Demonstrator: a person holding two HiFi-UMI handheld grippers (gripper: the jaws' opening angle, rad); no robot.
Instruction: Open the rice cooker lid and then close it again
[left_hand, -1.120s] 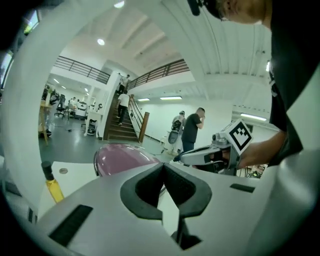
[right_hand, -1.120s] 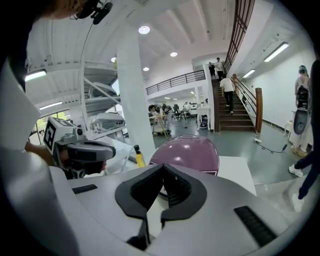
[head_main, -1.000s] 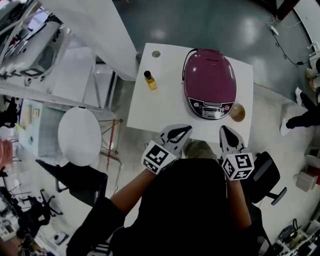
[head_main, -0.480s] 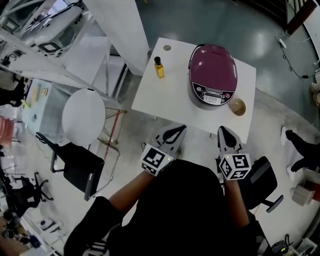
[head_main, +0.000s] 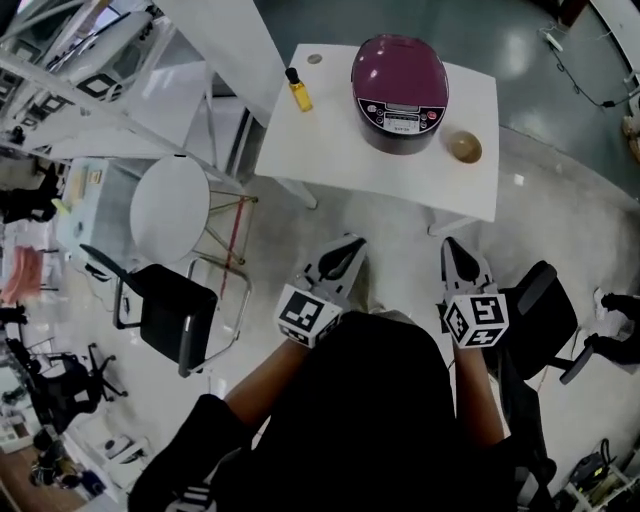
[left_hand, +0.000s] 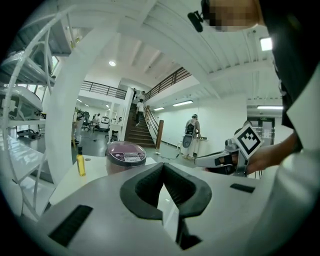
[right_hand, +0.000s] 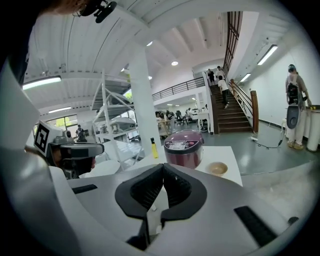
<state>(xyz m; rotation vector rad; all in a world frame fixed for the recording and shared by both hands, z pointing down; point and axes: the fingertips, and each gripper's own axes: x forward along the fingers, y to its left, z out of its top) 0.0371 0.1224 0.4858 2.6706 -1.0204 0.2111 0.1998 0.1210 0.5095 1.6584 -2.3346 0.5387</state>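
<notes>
The maroon rice cooker (head_main: 400, 90) stands with its lid down on a white table (head_main: 330, 150) at the top of the head view. It also shows far off as the rice cooker (left_hand: 126, 155) in the left gripper view and the rice cooker (right_hand: 183, 147) in the right gripper view. My left gripper (head_main: 352, 246) and my right gripper (head_main: 451, 247) hang over the floor, well short of the table's near edge. Both are shut with nothing between the jaws, as seen in the left gripper (left_hand: 163, 184) and the right gripper (right_hand: 162, 181) views.
A small yellow bottle (head_main: 298, 90) stands left of the cooker and a wooden bowl (head_main: 463, 147) right of it. A round white stool (head_main: 170, 208) and a black chair (head_main: 165, 315) stand to the left, another black chair (head_main: 545, 310) to the right. White shelving (head_main: 90, 70) fills the upper left.
Both grippers have drawn back from the table's near edge. The table and rice cooker now lie farther away at the top of the head view, with bare floor between.
</notes>
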